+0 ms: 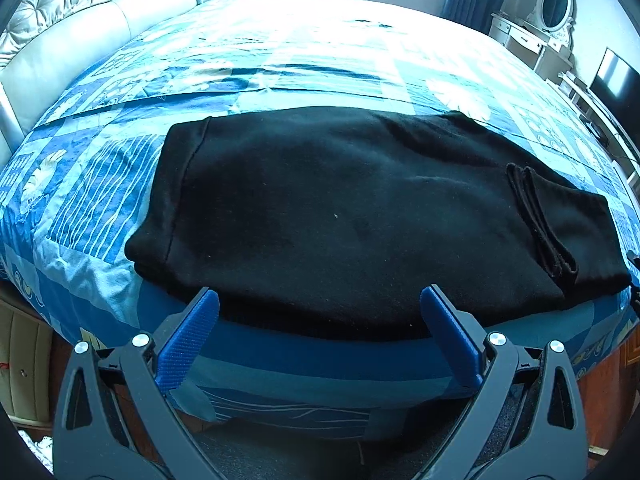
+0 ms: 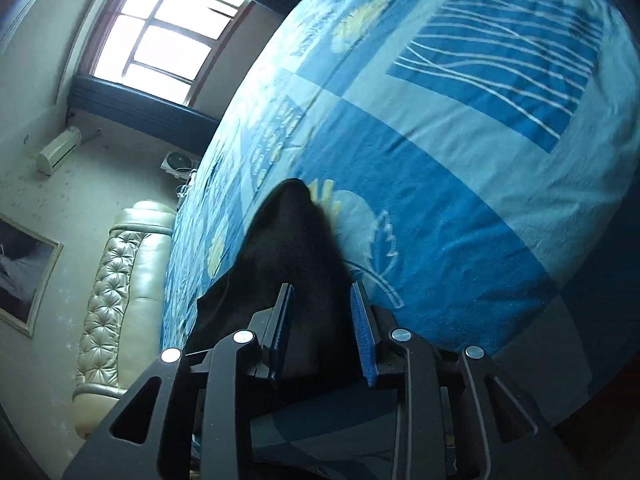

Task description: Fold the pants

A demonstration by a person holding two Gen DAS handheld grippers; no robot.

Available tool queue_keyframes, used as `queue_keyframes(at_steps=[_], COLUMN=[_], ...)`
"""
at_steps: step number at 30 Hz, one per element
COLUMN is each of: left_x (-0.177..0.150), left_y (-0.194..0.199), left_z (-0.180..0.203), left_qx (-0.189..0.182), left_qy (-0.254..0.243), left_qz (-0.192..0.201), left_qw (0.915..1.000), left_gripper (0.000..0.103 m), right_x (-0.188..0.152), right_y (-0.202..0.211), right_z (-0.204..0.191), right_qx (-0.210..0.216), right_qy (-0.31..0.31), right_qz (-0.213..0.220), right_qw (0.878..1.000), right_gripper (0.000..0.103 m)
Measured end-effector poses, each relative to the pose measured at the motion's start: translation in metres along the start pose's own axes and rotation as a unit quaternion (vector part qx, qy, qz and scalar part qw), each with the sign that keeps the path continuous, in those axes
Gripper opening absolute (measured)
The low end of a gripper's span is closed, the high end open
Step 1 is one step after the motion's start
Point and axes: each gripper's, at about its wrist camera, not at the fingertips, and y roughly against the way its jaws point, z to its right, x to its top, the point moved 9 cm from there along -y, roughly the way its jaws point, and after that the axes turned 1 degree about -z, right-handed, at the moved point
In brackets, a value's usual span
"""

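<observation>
**Pants lying folded along the bed's near edge, one end in a grip**

The black pants [image 1: 360, 216] are lying across the blue patterned bed [image 1: 280, 56], close to its near edge, already doubled over lengthwise, with the waistband toward the left and a loose cuff resting on top near the right end. The left hand-held gripper [image 1: 320, 308] is hovering released just off the near edge, its blue fingers [image 1: 188, 340] spread wide and holding nothing. The right hand-held gripper [image 2: 320, 320] is tilting steeply and seems to be pinching a bunch of the pants' cloth between its fingers, though the blur is leaving some doubt. I judge a crosswise fold to be next: the free gripper needs a corner, then both carrying one end over the other. A padded headboard [image 1: 80, 12] and a dresser [image 1: 528, 36] are standing well apart, blocking nothing.
</observation>
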Motion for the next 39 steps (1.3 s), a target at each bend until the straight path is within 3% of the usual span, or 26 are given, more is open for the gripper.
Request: queue_keyframes(at_steps=[3, 9, 14, 16, 22, 25, 27, 31, 35, 38, 39], left_x=[0.001, 0.002, 0.004, 0.006, 0.008, 0.010, 0.014, 0.031, 0.048, 0.063, 0.068], left_y=[0.000, 0.001, 0.002, 0.001, -0.002, -0.001, 0.001, 0.010, 0.016, 0.011, 0.008], left_z=[-0.003, -0.005, -0.012, -0.017, -0.026, -0.031, -0.037, -0.059, -0.094, -0.124, -0.132], left_qx=[-0.002, 0.002, 0.004, 0.005, 0.007, 0.008, 0.006, -0.007, -0.062, -0.127, -0.148], left_qy=[0.007, 0.004, 0.011, 0.018, 0.030, 0.033, 0.037, 0.063, 0.112, 0.150, 0.162], left_qz=[-0.002, 0.000, 0.002, 0.002, -0.003, 0.000, 0.006, 0.027, 0.036, 0.035, 0.034], left_qw=[1.0000, 1.0000, 0.9999, 0.9998, 0.9995, 0.9994, 0.9993, 0.9976, 0.9911, 0.9799, 0.9751], left_gripper=[0.101, 0.101, 0.101, 0.101, 0.101, 0.101, 0.101, 0.101, 0.101, 0.101, 0.101], right_x=[-0.020, -0.103, -0.146, -0.162, -0.171, -0.165, -0.157, -0.142, -0.146, -0.149, -0.151], right_y=[-0.014, -0.078, -0.117, -0.126, -0.133, -0.115, -0.104, -0.098, -0.103, -0.102, -0.102], right_z=[-0.048, -0.123, -0.150, -0.145, -0.140, -0.148, -0.151, -0.143, -0.137, -0.140, -0.142], right_qx=[0.045, 0.132, 0.159, 0.148, 0.151, 0.162, 0.165, 0.131, 0.130, 0.125, 0.124], right_qy=[0.035, 0.071, 0.064, 0.067, 0.049, 0.069, 0.072, 0.080, 0.061, 0.082, 0.088], right_qz=[-0.031, -0.170, -0.237, -0.260, -0.264, -0.252, -0.234, -0.210, -0.217, -0.222, -0.222], right_qw=[0.998, 0.974, 0.956, 0.952, 0.951, 0.951, 0.955, 0.965, 0.966, 0.963, 0.963], right_gripper=[0.031, 0.034, 0.034, 0.034, 0.028, 0.032, 0.043, 0.048, 0.048, 0.050, 0.055])
